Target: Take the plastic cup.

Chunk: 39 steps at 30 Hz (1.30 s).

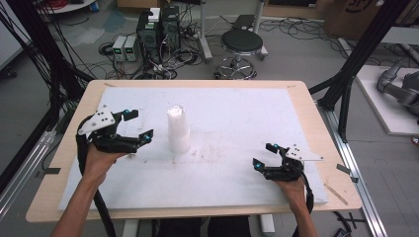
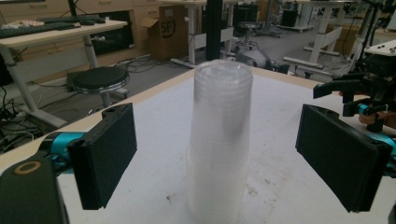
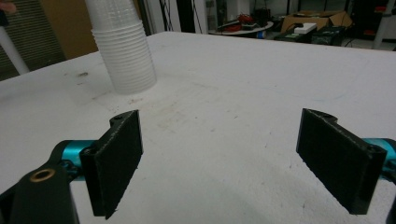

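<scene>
**Left gripper lines up on the cup stack**

The stack of cups [image 1: 178, 129] stands upside down near the middle of the desk [image 1: 301, 106], a touch toward the left edge. The left gripper [image 1: 139, 126] hovers just beside it, jaws spread wide, nothing gripped. By the right front corner, the right gripper [image 1: 265, 156] sits low, jaws released too, well apart from the stack.
</scene>
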Tool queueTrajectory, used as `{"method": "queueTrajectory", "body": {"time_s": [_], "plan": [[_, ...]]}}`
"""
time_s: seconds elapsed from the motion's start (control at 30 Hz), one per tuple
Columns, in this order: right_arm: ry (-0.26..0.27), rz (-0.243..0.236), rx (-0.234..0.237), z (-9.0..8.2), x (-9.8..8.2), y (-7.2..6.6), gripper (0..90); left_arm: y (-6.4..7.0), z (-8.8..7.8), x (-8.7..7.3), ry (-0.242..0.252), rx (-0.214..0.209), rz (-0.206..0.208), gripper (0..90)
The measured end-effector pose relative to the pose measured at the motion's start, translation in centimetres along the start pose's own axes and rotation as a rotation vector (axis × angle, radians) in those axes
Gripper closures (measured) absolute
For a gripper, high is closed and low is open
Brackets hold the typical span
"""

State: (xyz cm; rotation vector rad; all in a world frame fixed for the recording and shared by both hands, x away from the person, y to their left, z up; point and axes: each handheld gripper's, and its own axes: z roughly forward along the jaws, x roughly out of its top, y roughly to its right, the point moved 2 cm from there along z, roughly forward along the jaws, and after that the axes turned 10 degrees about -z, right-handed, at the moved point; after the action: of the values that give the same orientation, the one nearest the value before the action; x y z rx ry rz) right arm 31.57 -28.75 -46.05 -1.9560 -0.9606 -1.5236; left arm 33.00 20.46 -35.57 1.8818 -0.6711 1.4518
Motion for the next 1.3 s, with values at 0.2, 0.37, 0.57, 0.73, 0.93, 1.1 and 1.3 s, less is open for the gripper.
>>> {"method": "queueTrajectory", "body": {"time_s": [0.2,0.37,0.57,0.73,0.93,1.1,1.3], "plan": [[-0.001,0.002,0.000,0.0,0.0,0.0,14.6,-0.3,1.5,1.9,-0.047,-0.043,0.027,12.5],[-0.002,-0.002,0.000,0.0,0.0,0.0,14.6,-0.4,3.6,3.8,-0.126,-0.111,0.064,12.5],[-0.002,-0.009,-0.002,0.1,0.0,0.0,14.6,-0.5,6.1,5.1,-0.235,-0.164,0.097,12.5],[-0.002,-0.007,-0.001,0.0,0.0,0.0,14.6,-0.5,7.9,5.5,-0.304,-0.193,0.124,12.5],[-0.001,-0.003,0.002,0.0,0.0,0.0,14.6,-0.7,10.2,4.7,-0.419,-0.197,0.144,12.6],[-0.002,0.001,0.003,0.0,0.0,0.0,14.6,-0.7,11.2,3.8,-0.508,-0.195,0.177,12.8],[-0.003,0.004,0.005,0.0,0.0,0.0,14.6,-0.7,11.9,3.3,-0.546,-0.183,0.179,13.3]]}}
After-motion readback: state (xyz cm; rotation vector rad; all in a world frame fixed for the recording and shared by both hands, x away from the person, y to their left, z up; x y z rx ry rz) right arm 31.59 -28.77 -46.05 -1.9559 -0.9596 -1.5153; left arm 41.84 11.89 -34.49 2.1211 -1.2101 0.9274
